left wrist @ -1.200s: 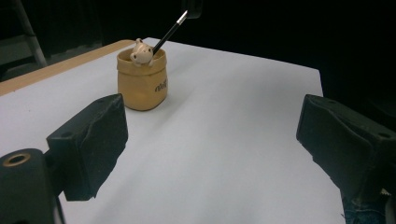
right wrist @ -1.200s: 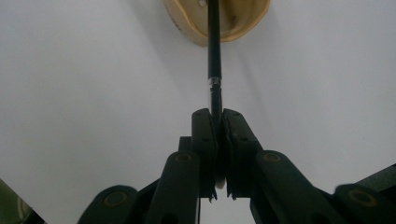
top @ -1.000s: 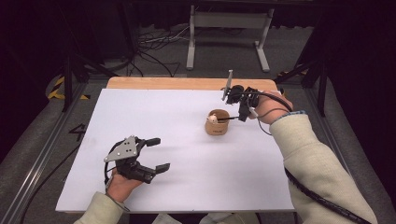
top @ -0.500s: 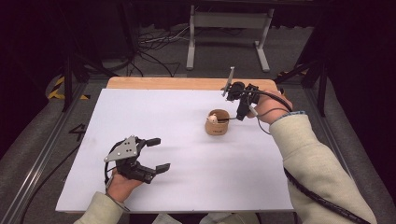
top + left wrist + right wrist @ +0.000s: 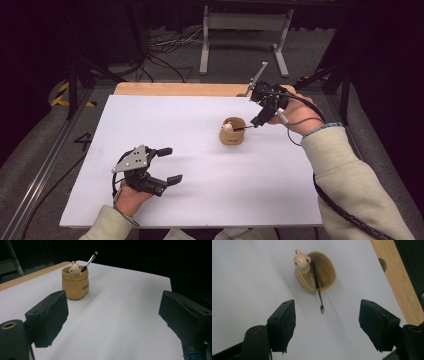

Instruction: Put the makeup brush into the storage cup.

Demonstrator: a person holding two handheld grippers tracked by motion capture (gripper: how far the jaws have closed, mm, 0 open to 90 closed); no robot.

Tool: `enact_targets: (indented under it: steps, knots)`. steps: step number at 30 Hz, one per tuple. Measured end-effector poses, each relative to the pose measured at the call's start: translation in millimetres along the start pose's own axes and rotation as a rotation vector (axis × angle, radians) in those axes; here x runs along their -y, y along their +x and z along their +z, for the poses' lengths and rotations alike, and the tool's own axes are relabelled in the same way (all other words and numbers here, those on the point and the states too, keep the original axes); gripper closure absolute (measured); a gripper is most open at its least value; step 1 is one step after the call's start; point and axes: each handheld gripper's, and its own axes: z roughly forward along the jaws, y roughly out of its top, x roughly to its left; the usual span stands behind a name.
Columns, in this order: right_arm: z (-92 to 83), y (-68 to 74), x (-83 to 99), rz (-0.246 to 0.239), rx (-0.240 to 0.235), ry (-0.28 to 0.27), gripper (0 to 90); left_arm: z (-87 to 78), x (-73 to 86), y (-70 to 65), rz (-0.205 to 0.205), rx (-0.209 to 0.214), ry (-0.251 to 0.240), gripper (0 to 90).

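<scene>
Above the far right part of the white table, the right tongs hang with their jaws spread wide and nothing between them, tipped down toward the small tan pot just beside and below them. That pose reads as a hand poised over the pot, either ready to reach for what stands in it or just clear of it; I judge this only from the empty gap between the jaws. Near the front left edge, the left tongs are likewise gaping and empty, held low over bare table well apart from the pot, seemingly parked out of the way. From the left gripper view the pot stands upright near the table's far side, with a little pale animal figure peeking over its rim. A slim make-up brush leans inside (its dark handle down in the pot). Its long axis is tilted, not upright: the bristled tip points up and outward, toward the right tongs, as the right gripper view shows, where the brush slants across the rim.
</scene>
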Motion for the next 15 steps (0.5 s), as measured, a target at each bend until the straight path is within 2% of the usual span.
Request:
enact_targets:
  steps: [2, 3, 5, 11, 15]
  knots:
    - [-8.8, 1.2, 5.8, 0.016, -0.004, -0.068, 26.4, -0.7, -0.3, 0.8, 0.0, 0.0, -0.004, 9.3]
    - [-15.6, 2.3, 12.6, 0.031, -0.012, -0.132, 23.0, -1.1, -0.5, 1.3, 0.004, -0.001, -0.006, 9.2]
    - [-21.7, 4.7, 20.4, 0.067, -0.016, -0.191, 17.2, -2.2, -0.5, 2.0, 0.0, -0.003, -0.005, 9.1]
    - [-33.3, 14.3, 40.1, 0.098, -0.002, -0.297, 9.7, -3.5, -0.1, 3.4, -0.003, -0.006, -0.008, 8.7]
    - [-40.7, 26.4, 58.5, 0.111, 0.015, -0.384, 5.9, -6.0, -0.1, 4.3, -0.003, -0.006, -0.01, 8.4]
